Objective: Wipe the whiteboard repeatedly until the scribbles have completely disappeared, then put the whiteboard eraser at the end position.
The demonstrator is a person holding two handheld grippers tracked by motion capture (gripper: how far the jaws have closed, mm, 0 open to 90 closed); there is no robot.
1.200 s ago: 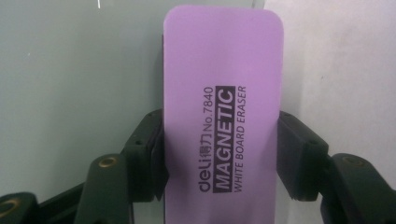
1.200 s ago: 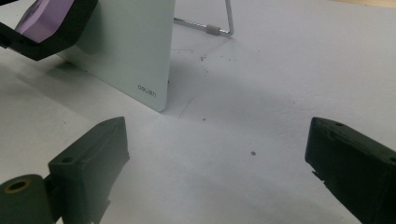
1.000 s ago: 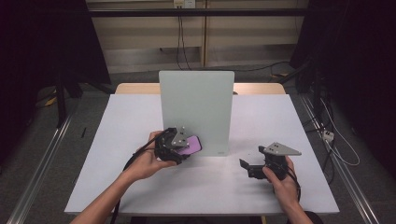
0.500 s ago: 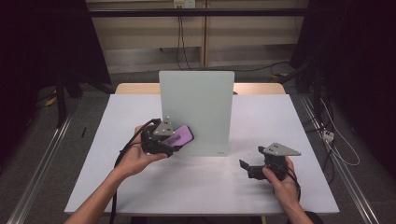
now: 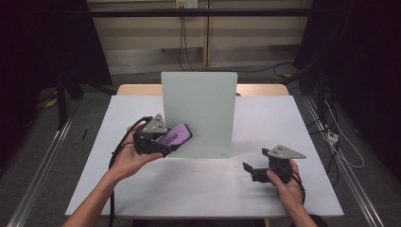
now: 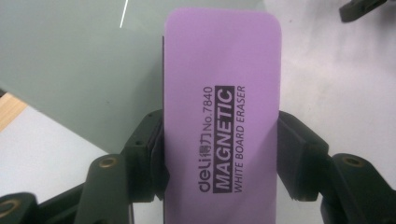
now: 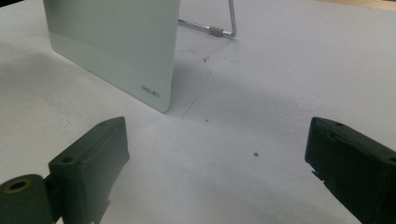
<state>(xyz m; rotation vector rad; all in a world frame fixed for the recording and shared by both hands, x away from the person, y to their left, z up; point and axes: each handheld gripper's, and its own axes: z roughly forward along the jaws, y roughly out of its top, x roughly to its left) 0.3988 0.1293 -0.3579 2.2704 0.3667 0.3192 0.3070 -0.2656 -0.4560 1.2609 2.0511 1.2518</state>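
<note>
High view: the left gripper [image 5: 163, 142] pinches a flat purple rectangular whiteboard eraser [image 5: 174, 135] by its long edges, held off the white table [image 5: 198, 189] against the upright pale-green glass board's [image 5: 201, 104] lower left. At four o'clock of the board, the right gripper [image 5: 253, 169] rests on the table, jaws spread wide with nothing between them.

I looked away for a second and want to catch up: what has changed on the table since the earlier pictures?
The left tongs, shut on the purple eraser, have lifted it off the table and carried it up against the lower left of the standing whiteboard. The grip on the eraser has not changed. The right tongs stayed open and still on the table; the whiteboard has not moved.
</note>
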